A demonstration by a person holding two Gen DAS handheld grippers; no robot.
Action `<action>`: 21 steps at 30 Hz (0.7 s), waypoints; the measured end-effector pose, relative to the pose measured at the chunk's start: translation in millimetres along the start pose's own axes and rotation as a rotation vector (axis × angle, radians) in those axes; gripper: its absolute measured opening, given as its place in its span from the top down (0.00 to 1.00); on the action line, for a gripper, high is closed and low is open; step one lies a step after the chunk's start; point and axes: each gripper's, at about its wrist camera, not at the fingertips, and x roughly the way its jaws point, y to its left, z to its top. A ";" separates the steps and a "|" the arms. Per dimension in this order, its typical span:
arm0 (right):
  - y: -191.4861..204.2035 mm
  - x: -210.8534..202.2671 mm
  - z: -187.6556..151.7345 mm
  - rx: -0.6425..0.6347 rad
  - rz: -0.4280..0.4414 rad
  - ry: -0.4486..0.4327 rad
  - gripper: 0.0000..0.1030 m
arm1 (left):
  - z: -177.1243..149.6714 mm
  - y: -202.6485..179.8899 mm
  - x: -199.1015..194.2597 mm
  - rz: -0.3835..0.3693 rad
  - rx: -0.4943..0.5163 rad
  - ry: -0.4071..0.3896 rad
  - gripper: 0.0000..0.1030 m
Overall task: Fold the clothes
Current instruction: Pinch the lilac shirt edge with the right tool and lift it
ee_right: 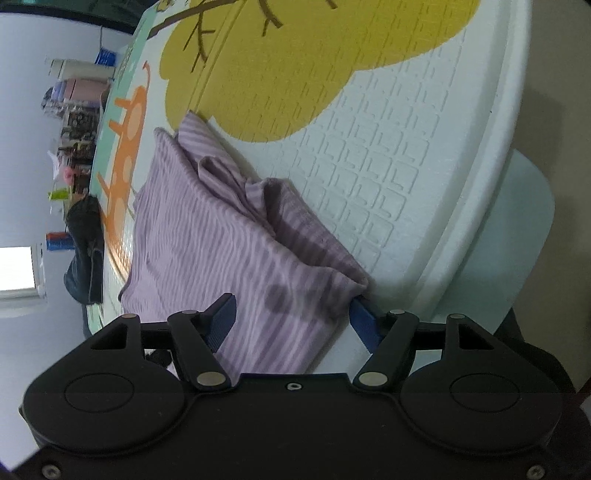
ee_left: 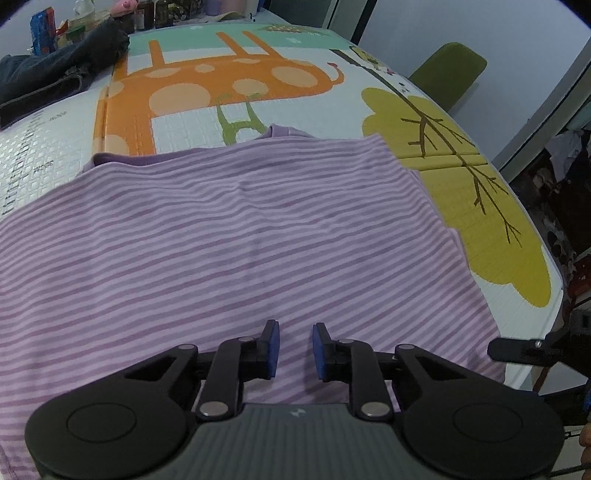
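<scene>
I was working in a home, by the look of it. My table wore a children's foam play mat (ee_left: 258,110) printed with an orange giraffe (ee_left: 192,85) and a yellow tree (ee_left: 480,206). Bottles and jars (ee_left: 147,14) cluttered its far end beside dark jeans (ee_left: 55,74), and a green chair (ee_left: 450,74) stood alongside.

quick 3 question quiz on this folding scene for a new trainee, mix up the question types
1. True or false: the striped purple garment lies on a plain white tablecloth.
2. Which tongs stand wider apart? A) left tongs B) right tongs
3. Fill in: the dark garment lies at the mat's far ____ corner in the left wrist view.

Key
1. False: it lies on a cartoon play mat.
2. B: the right tongs straddle the purple garment's bunched corner; the left tongs hang over its flat part with a narrow gap.
3. left
</scene>
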 end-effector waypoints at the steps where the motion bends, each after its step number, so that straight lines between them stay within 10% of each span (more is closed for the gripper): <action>1: -1.6 0.5 0.3 0.023 0.005 -0.007 0.35 | -0.1 0.1 0.4 0.000 0.002 0.001 0.79; 8: -11.7 2.4 1.3 0.148 0.036 -0.055 0.37 | -2.0 -1.0 1.3 0.003 0.022 -0.002 0.78; 13: -2.8 4.6 -0.8 0.081 0.011 -0.098 0.74 | -2.6 1.7 1.7 -0.011 0.016 -0.005 0.78; 21: 20.1 -7.1 -8.5 -0.039 0.045 -0.139 0.87 | -3.6 4.9 1.8 -0.027 -0.003 -0.010 0.78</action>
